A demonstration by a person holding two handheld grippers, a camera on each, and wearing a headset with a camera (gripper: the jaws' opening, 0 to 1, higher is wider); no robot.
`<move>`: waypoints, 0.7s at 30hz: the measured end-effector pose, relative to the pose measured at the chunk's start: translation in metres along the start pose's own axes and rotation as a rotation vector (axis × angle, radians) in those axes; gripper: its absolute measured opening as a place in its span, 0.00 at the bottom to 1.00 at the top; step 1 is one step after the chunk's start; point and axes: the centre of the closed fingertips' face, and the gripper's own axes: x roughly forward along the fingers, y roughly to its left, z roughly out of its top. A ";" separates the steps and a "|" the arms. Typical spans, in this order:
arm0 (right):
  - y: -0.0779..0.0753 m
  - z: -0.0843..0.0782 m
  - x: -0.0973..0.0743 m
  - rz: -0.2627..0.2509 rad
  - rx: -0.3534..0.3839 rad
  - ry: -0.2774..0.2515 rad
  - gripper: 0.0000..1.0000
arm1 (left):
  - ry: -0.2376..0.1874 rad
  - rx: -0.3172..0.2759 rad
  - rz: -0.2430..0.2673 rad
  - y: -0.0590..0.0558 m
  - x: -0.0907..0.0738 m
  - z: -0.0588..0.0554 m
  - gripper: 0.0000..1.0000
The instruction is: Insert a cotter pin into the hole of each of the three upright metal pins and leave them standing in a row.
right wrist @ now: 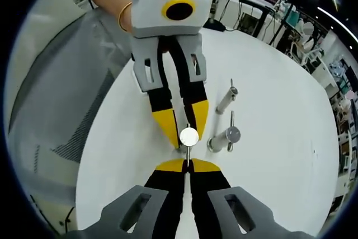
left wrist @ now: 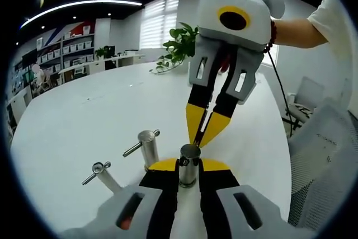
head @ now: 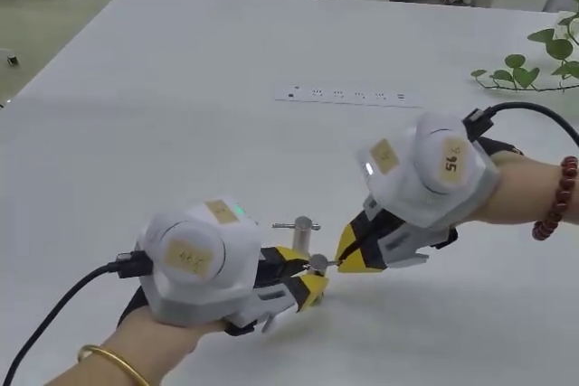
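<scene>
Two metal pins, middle pin [left wrist: 148, 148] and end pin [left wrist: 105, 176], are standing on the table [left wrist: 84, 116] with cotters through them. Left tool [left wrist: 189, 166] is clamping the third pin [left wrist: 189, 155] upright. Right tool [right wrist: 188, 165] is pinching the cotter pin [right wrist: 188, 152] just beside its top. Judging the wire light, slippery and likely bendable, so gripping it near the head suits.

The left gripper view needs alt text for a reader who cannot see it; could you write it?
The left gripper clamps an upright metal pin on a white table while the right gripper holds a cotter pin at its top. Two more metal pins beside it carry cotter pins.
</scene>
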 end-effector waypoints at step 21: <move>-0.003 0.009 0.001 -0.038 0.090 -0.043 0.13 | -0.016 -0.031 0.000 0.002 -0.002 -0.004 0.14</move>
